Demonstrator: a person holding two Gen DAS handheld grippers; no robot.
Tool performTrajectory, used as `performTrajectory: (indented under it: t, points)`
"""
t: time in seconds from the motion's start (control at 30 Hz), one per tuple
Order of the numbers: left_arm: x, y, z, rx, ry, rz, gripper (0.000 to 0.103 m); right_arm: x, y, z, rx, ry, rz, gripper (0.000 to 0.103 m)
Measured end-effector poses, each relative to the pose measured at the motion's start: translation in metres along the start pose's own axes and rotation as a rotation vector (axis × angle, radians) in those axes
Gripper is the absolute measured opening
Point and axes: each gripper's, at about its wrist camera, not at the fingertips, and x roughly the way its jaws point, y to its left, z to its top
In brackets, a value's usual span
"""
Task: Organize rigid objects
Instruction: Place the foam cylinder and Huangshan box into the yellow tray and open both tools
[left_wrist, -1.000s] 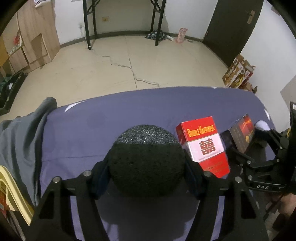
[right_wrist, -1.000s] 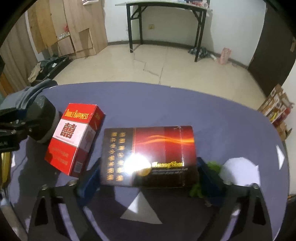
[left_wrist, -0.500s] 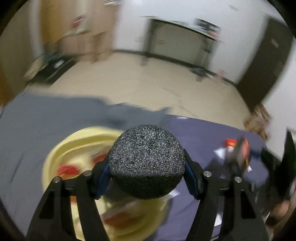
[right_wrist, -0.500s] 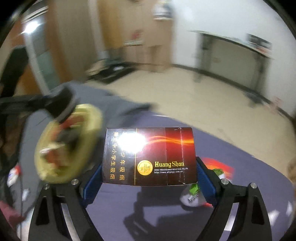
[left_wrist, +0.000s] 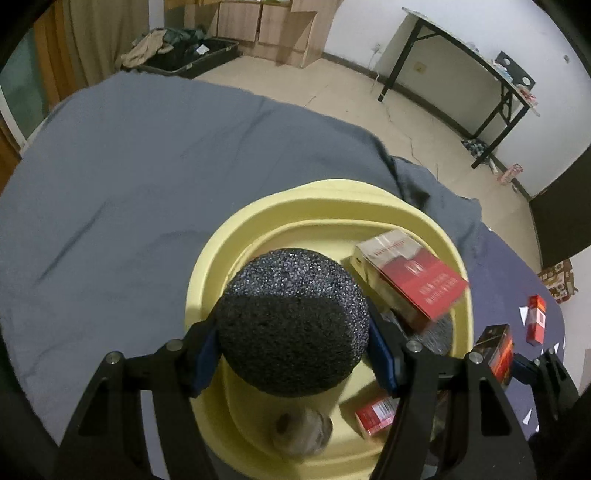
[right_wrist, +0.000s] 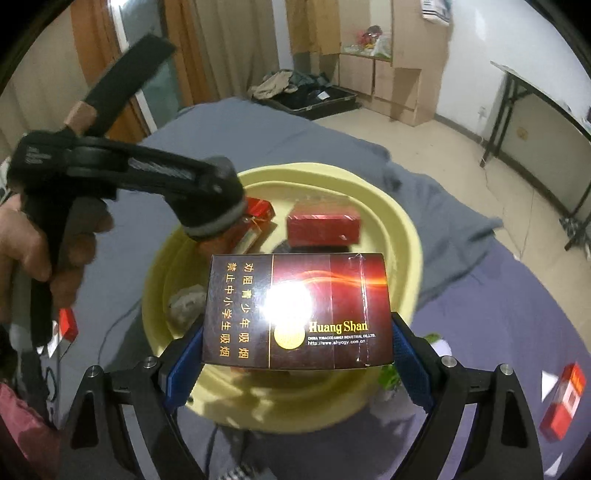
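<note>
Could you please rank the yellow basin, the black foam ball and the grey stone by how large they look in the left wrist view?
1. Yellow basin, clearly largest.
2. Black foam ball, though it sits nearest the camera, which inflates it.
3. Grey stone, smallest, partly hidden under the ball.

Left gripper (left_wrist: 293, 360), pointed steeply downward; its blue pads (left_wrist: 204, 354) are pressed against a dark foam ball (left_wrist: 291, 321). Right gripper (right_wrist: 297, 356), likewise angled downward; a dark carton (right_wrist: 297, 310) is clamped between its pads. The left gripper's handle is grasped by a hand (right_wrist: 44, 254).
</note>
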Motion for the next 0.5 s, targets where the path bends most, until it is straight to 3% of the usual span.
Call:
performTrajectory:
  t: [0.27,0.43,0.5]
  points:
    - [0.018,0.01,0.012,-0.023,0.009,-0.012,0.069,0.04,0.03,0.035,-0.066,0.063,-0.054,0.091]
    - [0.017,0.014,0.013,-0.012,0.024,-0.024,0.07,0.056,0.035,0.031,-0.067,0.103,-0.057,0.092]
    - [0.013,0.016,0.014,-0.028,0.014,-0.024,0.077,0.063,0.038,0.03,-0.06,0.116,-0.05,0.094]
